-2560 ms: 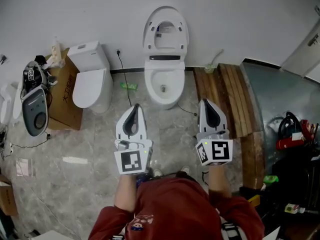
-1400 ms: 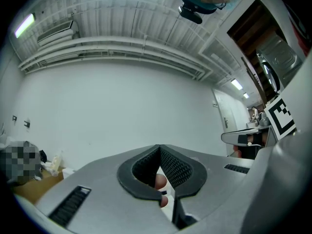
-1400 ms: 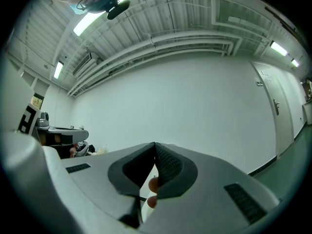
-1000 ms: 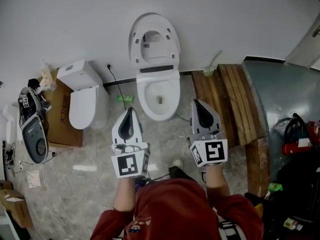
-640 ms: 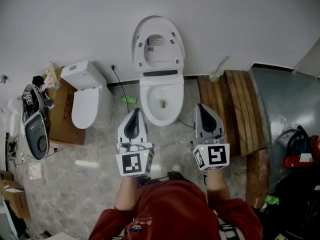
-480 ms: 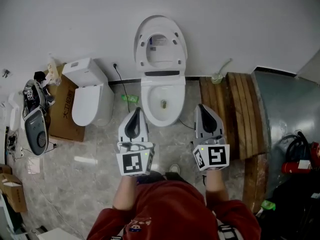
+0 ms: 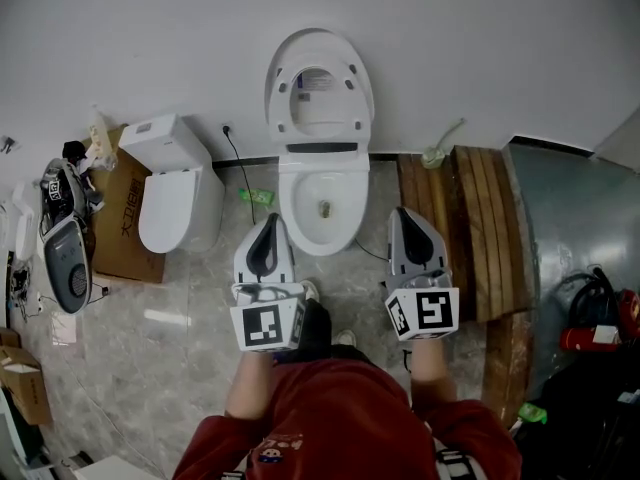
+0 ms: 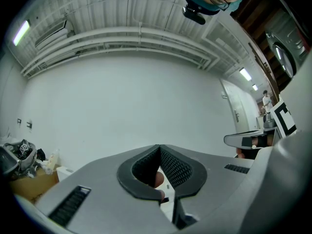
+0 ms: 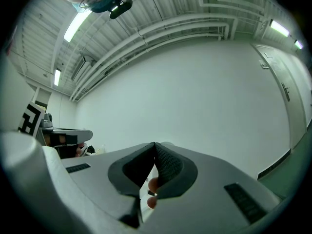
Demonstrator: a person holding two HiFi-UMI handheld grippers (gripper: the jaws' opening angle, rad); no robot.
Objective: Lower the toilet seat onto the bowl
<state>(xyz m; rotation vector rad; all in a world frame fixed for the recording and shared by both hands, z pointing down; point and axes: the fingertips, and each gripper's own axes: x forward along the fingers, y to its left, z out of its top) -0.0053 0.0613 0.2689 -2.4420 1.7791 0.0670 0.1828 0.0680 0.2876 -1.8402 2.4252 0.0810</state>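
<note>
Approach phase: toilet seat [image 7: 320, 80] upright, untouched; L gripper [image 7: 267, 232] & R gripper [image 7: 411, 226] are clenched, empty. Seat rim must be reached next.

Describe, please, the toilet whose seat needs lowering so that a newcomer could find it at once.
Two white toilets stand along the white wall. The toilet meant is the right-hand one in the head view, next to the wooden slats. Unlike its neighbour by the cardboard box, whose lid is shut, its seat stands upright against the wall, leaving the bowl open.
</note>
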